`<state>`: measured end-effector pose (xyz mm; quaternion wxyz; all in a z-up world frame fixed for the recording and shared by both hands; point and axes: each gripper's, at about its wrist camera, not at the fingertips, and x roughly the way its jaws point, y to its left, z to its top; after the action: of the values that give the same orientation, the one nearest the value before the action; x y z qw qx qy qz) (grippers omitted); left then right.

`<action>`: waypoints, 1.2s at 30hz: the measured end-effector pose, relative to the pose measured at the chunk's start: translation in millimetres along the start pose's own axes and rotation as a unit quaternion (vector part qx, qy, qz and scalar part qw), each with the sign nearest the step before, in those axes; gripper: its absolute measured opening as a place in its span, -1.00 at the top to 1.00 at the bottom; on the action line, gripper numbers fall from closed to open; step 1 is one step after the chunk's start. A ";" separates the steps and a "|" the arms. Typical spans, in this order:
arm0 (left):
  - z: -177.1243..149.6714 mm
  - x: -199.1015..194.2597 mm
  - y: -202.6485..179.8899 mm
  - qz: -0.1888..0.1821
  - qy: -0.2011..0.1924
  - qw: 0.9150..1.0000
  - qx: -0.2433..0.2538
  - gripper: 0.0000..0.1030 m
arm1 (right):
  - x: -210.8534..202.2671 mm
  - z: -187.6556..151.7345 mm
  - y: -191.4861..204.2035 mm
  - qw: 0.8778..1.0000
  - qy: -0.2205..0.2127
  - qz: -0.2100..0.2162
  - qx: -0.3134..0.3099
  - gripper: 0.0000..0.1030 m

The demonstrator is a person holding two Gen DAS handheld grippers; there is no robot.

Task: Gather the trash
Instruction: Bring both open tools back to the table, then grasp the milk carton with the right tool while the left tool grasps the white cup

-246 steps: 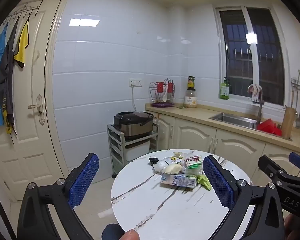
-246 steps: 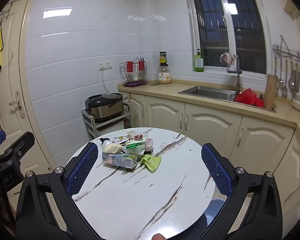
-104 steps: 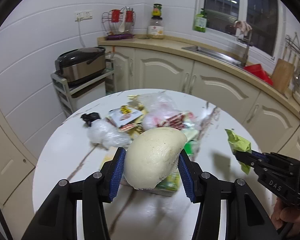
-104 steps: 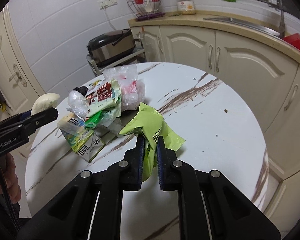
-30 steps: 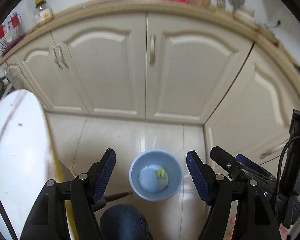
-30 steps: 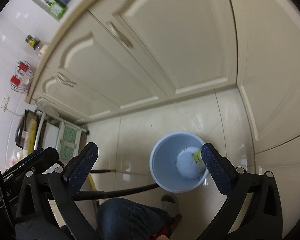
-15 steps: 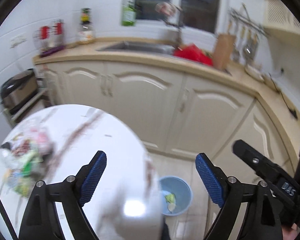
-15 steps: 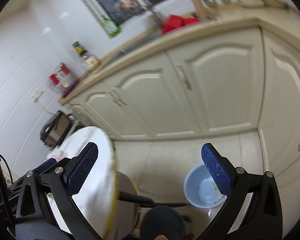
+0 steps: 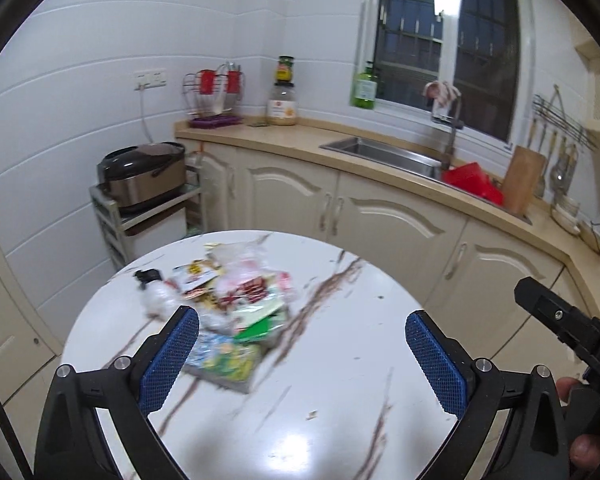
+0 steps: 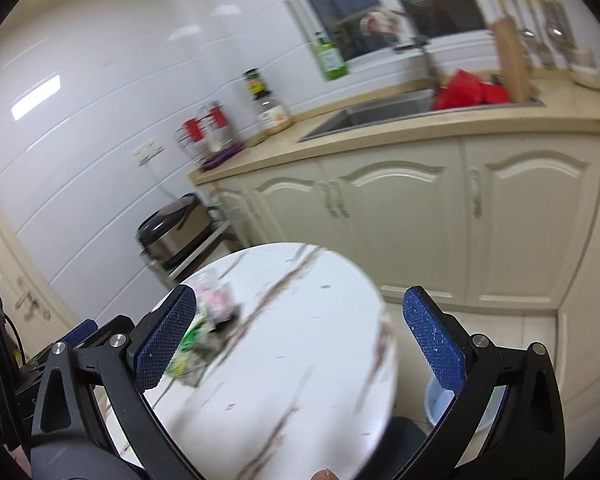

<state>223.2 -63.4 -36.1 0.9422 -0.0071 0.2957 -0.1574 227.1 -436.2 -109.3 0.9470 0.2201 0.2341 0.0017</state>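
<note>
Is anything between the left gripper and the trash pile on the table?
Nothing visible. The left gripper is open and empty, and the trash pile lies just beyond its fingers on the round table.

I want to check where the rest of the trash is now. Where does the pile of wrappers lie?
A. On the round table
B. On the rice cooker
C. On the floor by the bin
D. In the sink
A: the wrappers lie in a heap on the far left part of the round table, ahead of the left tongs, which are open and hold nothing.
</note>
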 end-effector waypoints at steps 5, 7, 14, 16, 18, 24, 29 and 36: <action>0.2 -31.4 36.5 0.031 0.002 0.999 -0.026 -0.98 | 14.4 -11.0 45.5 0.999 0.017 0.030 -0.042 -1.00; -9.0 -43.3 49.0 0.050 0.000 0.998 -0.030 -0.98 | 22.9 -16.3 64.4 0.997 0.027 0.042 -0.060 -1.00; -5.6 -66.5 66.7 0.092 -0.001 0.994 -0.055 -0.98 | 46.5 -37.4 109.0 0.989 0.059 0.071 -0.115 -1.00; -9.3 -71.7 69.6 0.096 -0.001 0.994 -0.060 -0.98 | 53.9 -42.7 118.8 0.986 0.068 0.074 -0.130 -1.00; -6.9 -71.5 71.9 0.098 -0.002 0.993 -0.064 -0.98 | 60.1 -49.0 128.8 0.983 0.077 0.076 -0.146 -1.00; -12.7 -59.6 90.4 0.107 0.014 0.991 -0.077 -0.98 | 88.8 -71.3 162.7 0.966 0.117 0.079 -0.217 -1.00; -9.3 -45.4 111.2 0.117 0.037 0.988 -0.098 -0.98 | 123.9 -102.2 186.8 0.939 0.166 0.076 -0.292 -1.00; -7.3 -19.6 139.3 0.125 0.064 0.984 -0.111 -0.98 | 179.8 -132.6 192.1 0.918 0.230 0.068 -0.316 -1.00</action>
<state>244.6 75.4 -46.1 0.9271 -0.0642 0.3691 -0.0049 347.5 -188.5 -213.9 0.8851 -0.0812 0.4170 0.1903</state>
